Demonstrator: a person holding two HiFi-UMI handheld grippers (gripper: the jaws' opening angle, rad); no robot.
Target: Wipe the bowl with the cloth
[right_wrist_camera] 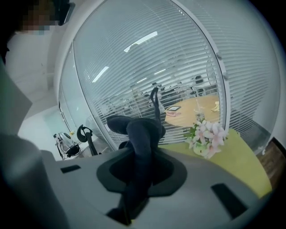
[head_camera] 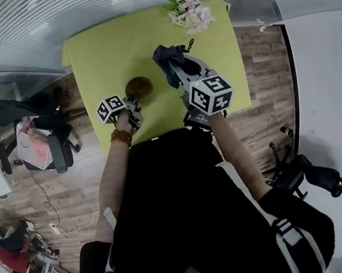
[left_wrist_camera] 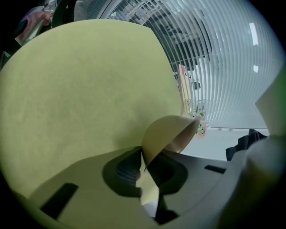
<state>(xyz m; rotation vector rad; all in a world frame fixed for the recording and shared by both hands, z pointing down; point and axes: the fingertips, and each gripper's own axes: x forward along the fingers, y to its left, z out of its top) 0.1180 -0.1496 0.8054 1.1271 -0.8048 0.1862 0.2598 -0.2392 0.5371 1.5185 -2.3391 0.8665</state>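
1. Far left, off the table (head_camera: 115, 52): office chairs and cables on the floor, well apart from the work and no obstacle.
2. Left gripper (head_camera: 134, 106) is clamped on the rim of the bowl (head_camera: 139, 87). Its own view shows the jaws pinched together on the thin wall, and the bowl (left_wrist_camera: 167, 134) stands tilted on edge over the green top. Whether it touches the table, cannot tell.
3. Bowl's mouth turns to the right, toward the cloth side: brown inside shows on the right, pale outside on the left.
4. Key relation: the cloth (head_camera: 169, 56) lies right of the bowl and a little farther up the table, near but apart. It is bunched and dark, and its long axis runs along the right jaws.
5. Right gripper (head_camera: 178, 72) is closed on the cloth; the wad (right_wrist_camera: 138, 134) sticks out past the tips. This hand is the one to move, leftward into the bowl's mouth, I judge.
6. Gap between bowl and cloth is bare table — nothing in the way.
7. Flowers (head_camera: 191, 11) stand at the far edge, beyond the cloth to the right, clear of a leftward sweep.
8. Wiping not yet begun, I judge — cloth and bowl are apart.
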